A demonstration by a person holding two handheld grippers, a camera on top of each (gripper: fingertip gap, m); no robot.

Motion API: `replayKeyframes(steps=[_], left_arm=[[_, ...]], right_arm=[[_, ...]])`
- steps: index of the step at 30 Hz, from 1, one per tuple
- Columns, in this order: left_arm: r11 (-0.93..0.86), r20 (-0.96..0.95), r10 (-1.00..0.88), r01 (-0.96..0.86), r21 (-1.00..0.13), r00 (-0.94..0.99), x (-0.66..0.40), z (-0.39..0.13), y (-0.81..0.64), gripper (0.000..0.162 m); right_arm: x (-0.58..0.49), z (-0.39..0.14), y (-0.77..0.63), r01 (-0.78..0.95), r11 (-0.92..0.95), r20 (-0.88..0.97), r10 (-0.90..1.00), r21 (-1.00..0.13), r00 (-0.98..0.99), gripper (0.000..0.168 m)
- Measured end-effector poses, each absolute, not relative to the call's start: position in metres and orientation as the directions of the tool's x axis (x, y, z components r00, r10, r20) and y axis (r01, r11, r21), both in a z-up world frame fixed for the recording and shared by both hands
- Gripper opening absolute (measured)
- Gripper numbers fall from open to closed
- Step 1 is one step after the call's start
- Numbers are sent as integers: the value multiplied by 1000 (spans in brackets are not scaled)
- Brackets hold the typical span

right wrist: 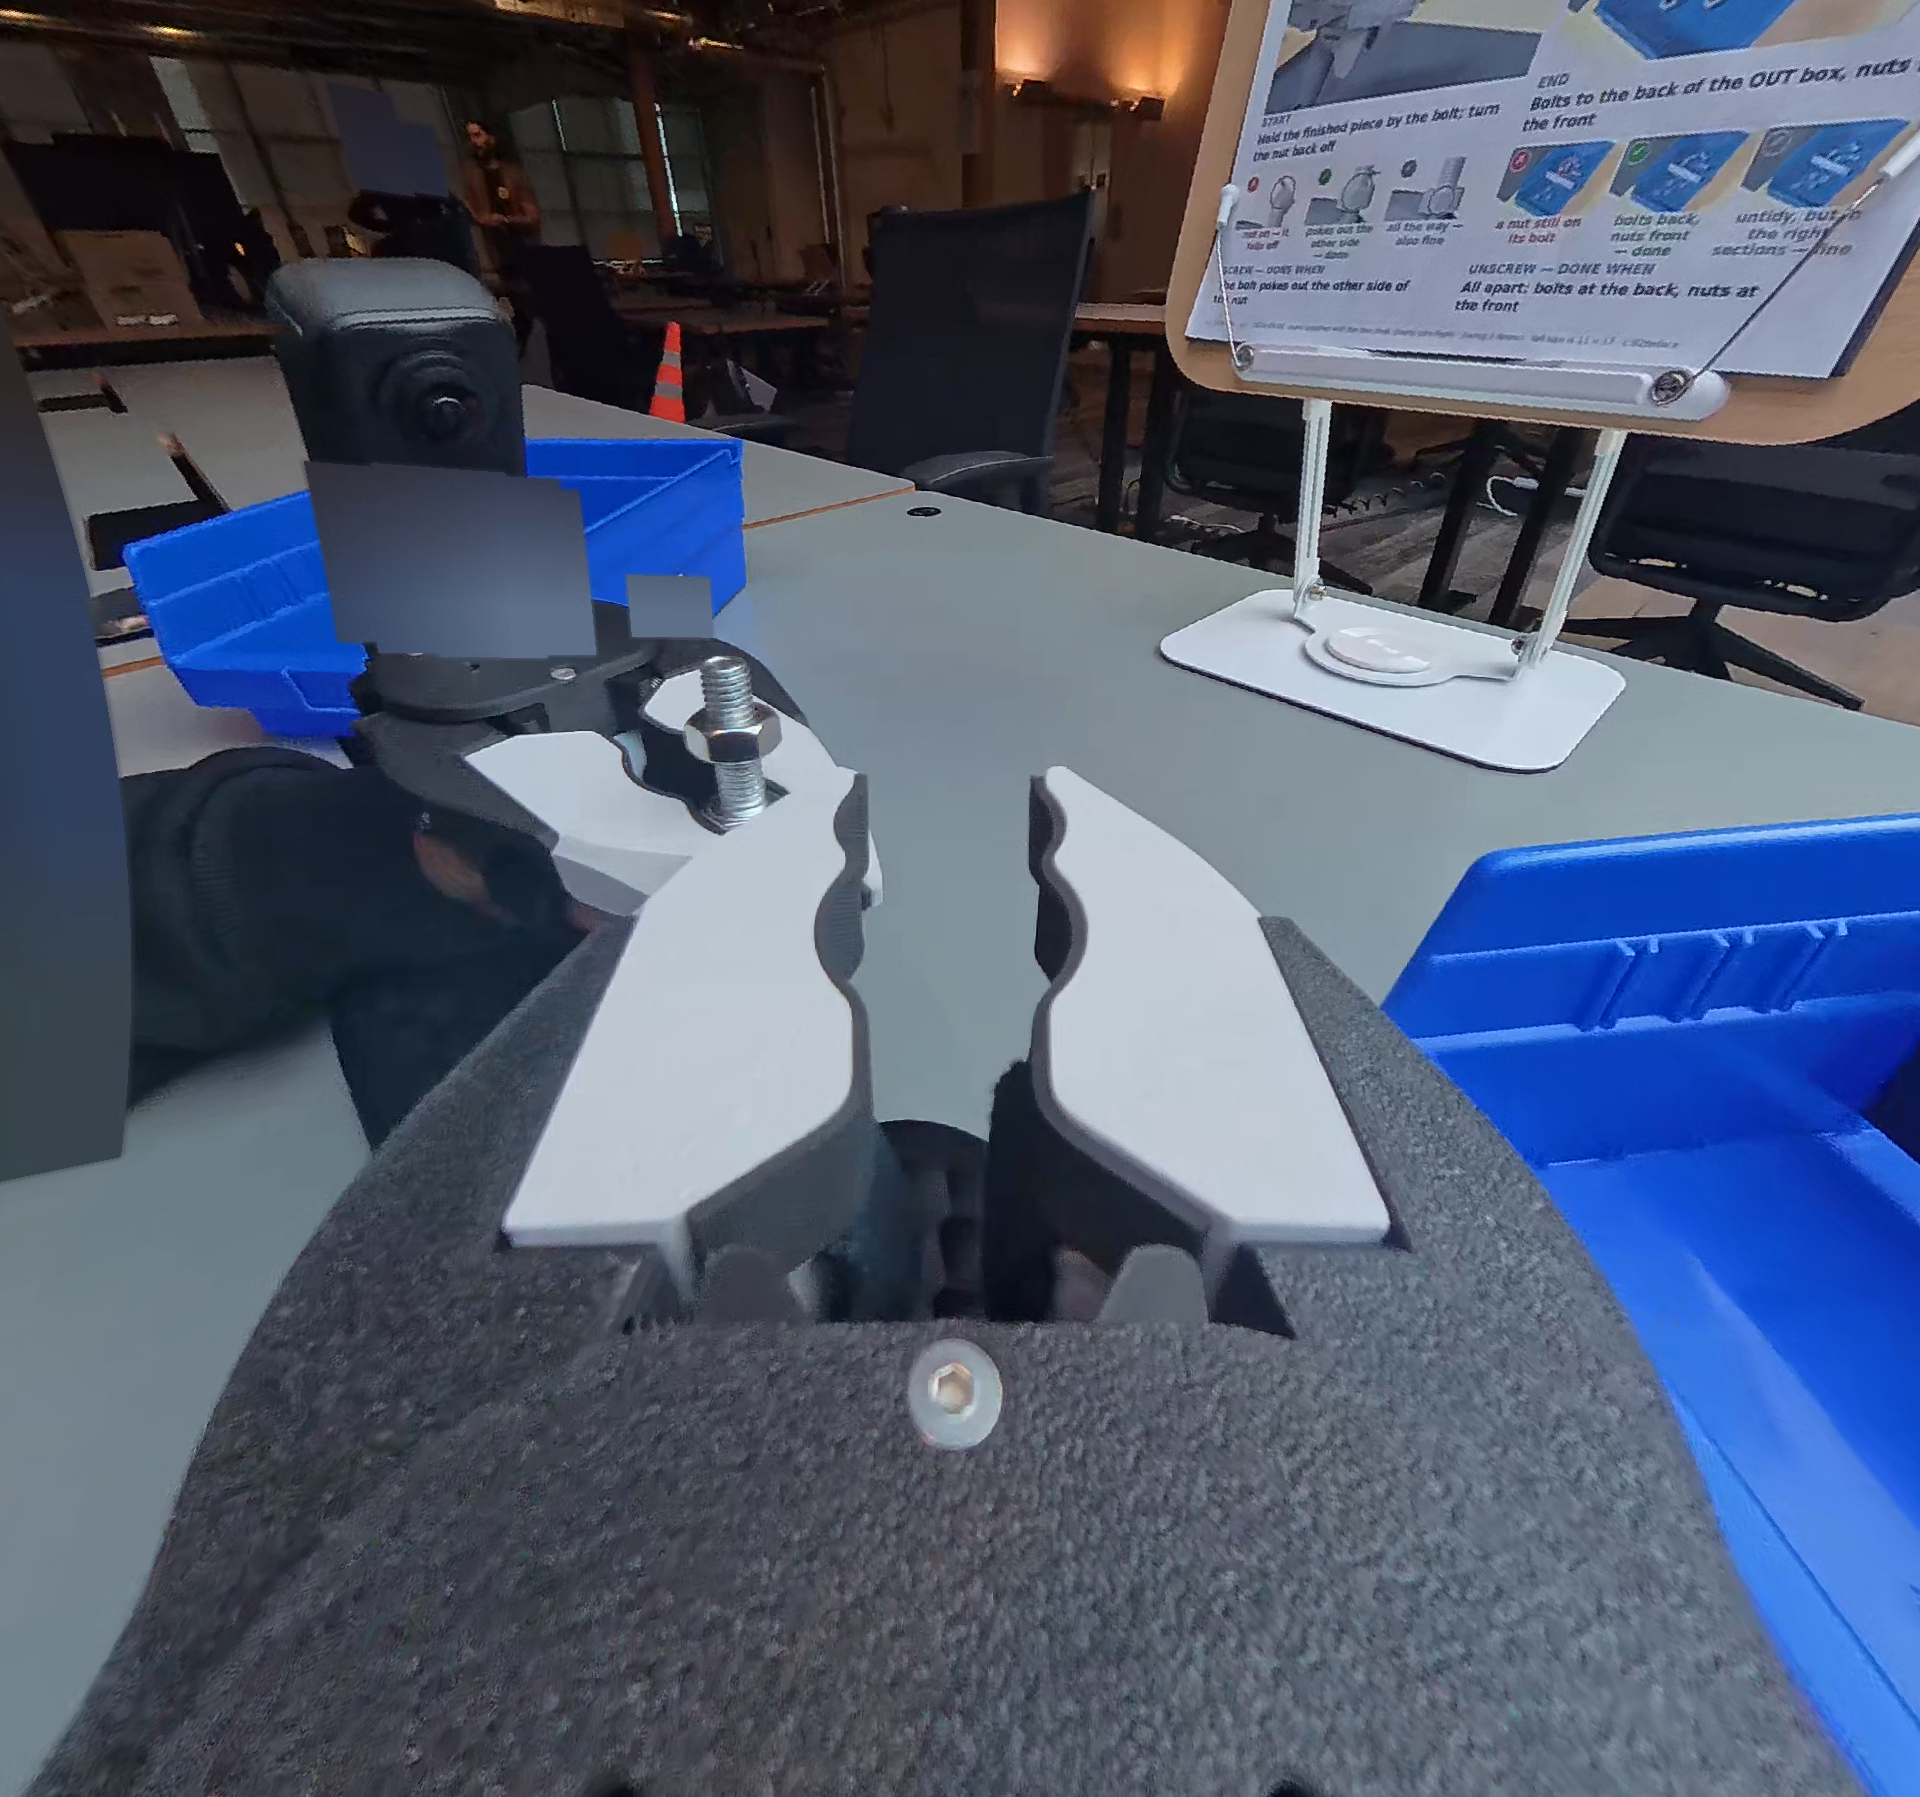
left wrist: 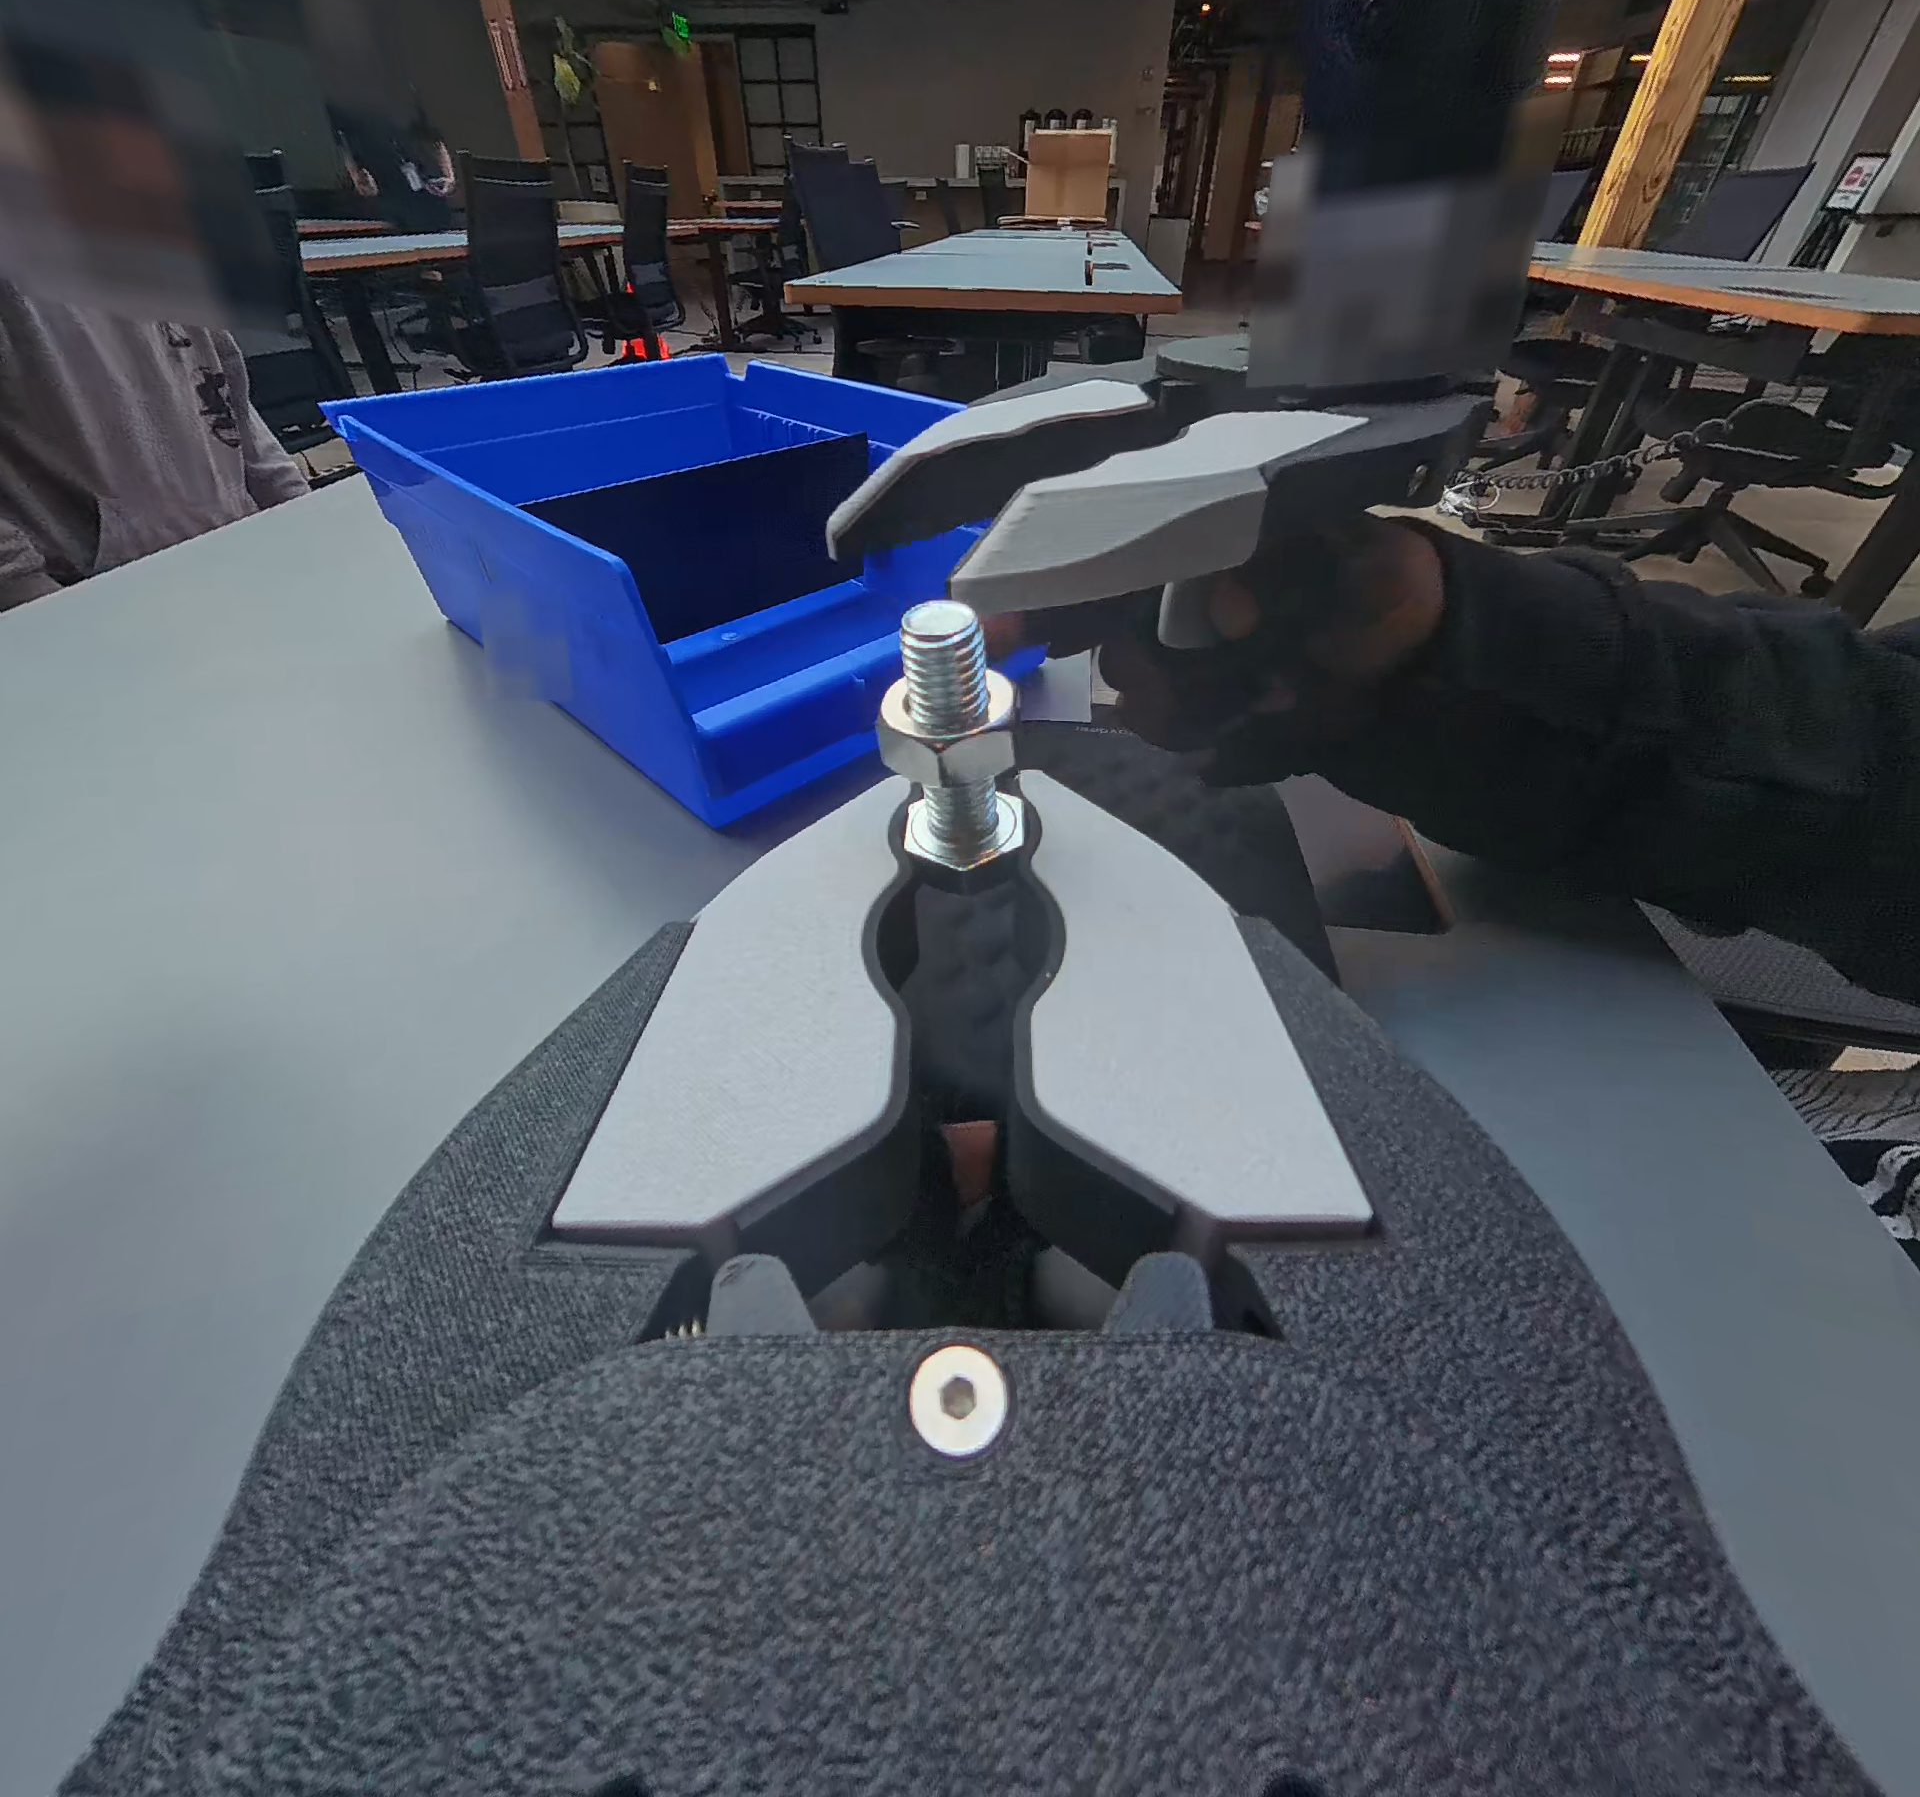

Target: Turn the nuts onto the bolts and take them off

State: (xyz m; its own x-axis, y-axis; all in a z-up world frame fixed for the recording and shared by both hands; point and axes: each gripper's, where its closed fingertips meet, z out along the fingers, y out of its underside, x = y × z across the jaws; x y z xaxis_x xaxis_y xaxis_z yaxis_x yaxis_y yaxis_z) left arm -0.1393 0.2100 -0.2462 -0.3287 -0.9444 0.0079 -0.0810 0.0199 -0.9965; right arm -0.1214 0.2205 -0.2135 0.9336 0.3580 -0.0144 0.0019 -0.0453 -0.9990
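Note:
My left gripper (left wrist: 961, 817) is shut on the hex head of a steel bolt (left wrist: 943, 656) and holds it upright above the grey table (left wrist: 260, 812). A steel nut (left wrist: 945, 745) sits on the thread, about halfway down the shaft. My right gripper (left wrist: 902, 563) hovers just above and right of the bolt's top, jaws apart and empty. In the right wrist view the right gripper (right wrist: 948, 789) is open over the table, and the bolt (right wrist: 724, 682) with its nut (right wrist: 732, 734) stands in the left gripper (right wrist: 743, 812) just left of the right gripper's left finger.
A blue bin (left wrist: 623, 521) with a dark divider stands behind the bolt. Another blue bin (right wrist: 1662, 1072) lies close on the right. A white stand (right wrist: 1392, 677) with an instruction sheet is at the back right. A black-gloved hand (left wrist: 1558, 708) holds the right gripper. Spacing between my two grippers at the tips: around 4 cm.

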Motion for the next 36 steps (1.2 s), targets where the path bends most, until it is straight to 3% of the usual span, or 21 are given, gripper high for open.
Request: replayKeyframes(steps=[2, 8, 11, 25, 31, 33, 36], left_arm=[[21, 8, -944, -83, -996, -329, -139, -246, 210, 14], [33, 0, -944, -92, -995, -331, -139, -248, 208, 13], [48, -12, -942, -100, -994, -335, -138, -249, 207, 13], [45, -10, -941, -98, -994, -337, -139, -249, 207, 14], [47, -11, -941, -98, -994, -339, -139, -249, 207, 13], [45, -9, -941, -97, -994, -339, -139, -249, 207, 13], [44, -8, -941, -98, -994, -339, -139, -249, 207, 14]], right_arm=[[-127, -213, 218, -2, -44, -18, 378, -999, 926, 31], [-155, -213, 228, -6, -56, -30, 434, -998, 901, 68], [-165, -217, 238, 13, -65, -17, 441, -998, 897, 71], [-151, -217, 229, 50, -51, 25, 409, -997, 912, 53], [-130, -216, 219, 63, -44, 44, 355, -997, 934, 18], [-132, -214, 217, 59, -34, 42, 369, -998, 928, 19], [-143, -212, 216, 60, -25, 44, 411, -998, 910, 35]])
